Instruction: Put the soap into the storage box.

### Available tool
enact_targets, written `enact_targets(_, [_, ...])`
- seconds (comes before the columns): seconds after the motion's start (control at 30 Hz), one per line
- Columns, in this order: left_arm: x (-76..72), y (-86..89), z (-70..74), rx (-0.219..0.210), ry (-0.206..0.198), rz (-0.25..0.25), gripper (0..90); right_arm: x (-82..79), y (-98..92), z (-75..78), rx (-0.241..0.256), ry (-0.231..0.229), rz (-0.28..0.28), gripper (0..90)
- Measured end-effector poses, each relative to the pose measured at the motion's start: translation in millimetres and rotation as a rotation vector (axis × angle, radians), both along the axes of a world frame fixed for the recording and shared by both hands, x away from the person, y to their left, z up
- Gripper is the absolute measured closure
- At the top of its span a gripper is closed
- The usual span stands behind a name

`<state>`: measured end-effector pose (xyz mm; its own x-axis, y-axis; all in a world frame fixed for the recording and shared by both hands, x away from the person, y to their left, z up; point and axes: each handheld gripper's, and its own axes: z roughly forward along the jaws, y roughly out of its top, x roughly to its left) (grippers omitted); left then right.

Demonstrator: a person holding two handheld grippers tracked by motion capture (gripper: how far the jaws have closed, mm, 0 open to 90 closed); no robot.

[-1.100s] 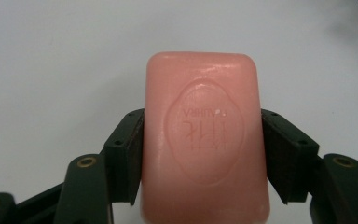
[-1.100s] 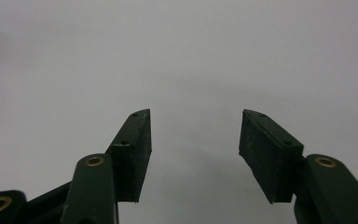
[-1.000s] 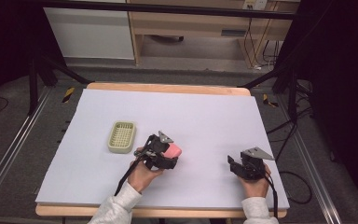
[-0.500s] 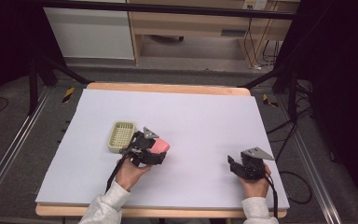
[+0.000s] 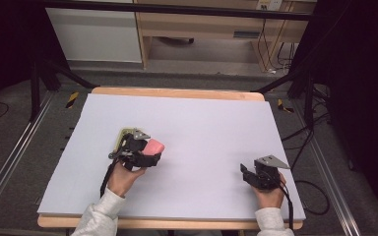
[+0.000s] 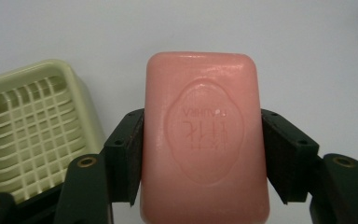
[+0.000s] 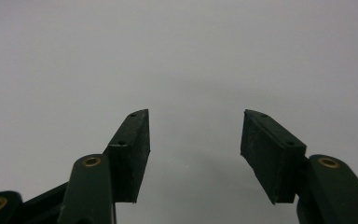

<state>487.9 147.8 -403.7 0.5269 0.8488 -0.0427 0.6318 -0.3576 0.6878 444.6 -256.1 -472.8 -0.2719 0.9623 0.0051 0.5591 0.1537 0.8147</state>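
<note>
In the high view, the left gripper (image 5: 145,153) sits near the table's left front, clamped on a pink soap bar (image 5: 153,146), with the pale green soap dish (image 5: 121,136) just behind it and partly hidden. The right gripper (image 5: 248,175) rests near the right front of the white table (image 5: 211,128), well apart from the soap. In the left gripper view, both black jaws press the long sides of the soap bar (image 6: 203,135), whose stamped face looks up; the slotted soap dish (image 6: 32,126) lies just beside it, on the left. In the right gripper view, the jaws stand wide apart over the bare table (image 7: 182,60), holding nothing.
</note>
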Motion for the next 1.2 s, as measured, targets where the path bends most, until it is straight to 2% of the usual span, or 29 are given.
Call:
enact_targets(0.57, [12.2, 36.0, 10.0, -0.036, -0.023, 0.104, 36.9, 0.2, 0.4, -0.2, -0.001, 0.002, 0.0, 42.3])
enact_targets(0.9, [21.8, 45.2, 14.2, -0.03, -0.036, 0.152, 36.9, 0.3, 0.5, -0.2, -0.001, 0.002, 0.0, 42.3])
enact_targets(1.2, [32.6, 52.9, 12.6, -0.028, -0.03, 0.184, 36.9, 0.4, 0.5, -0.2, 0.0, 0.003, 0.0, 42.2])
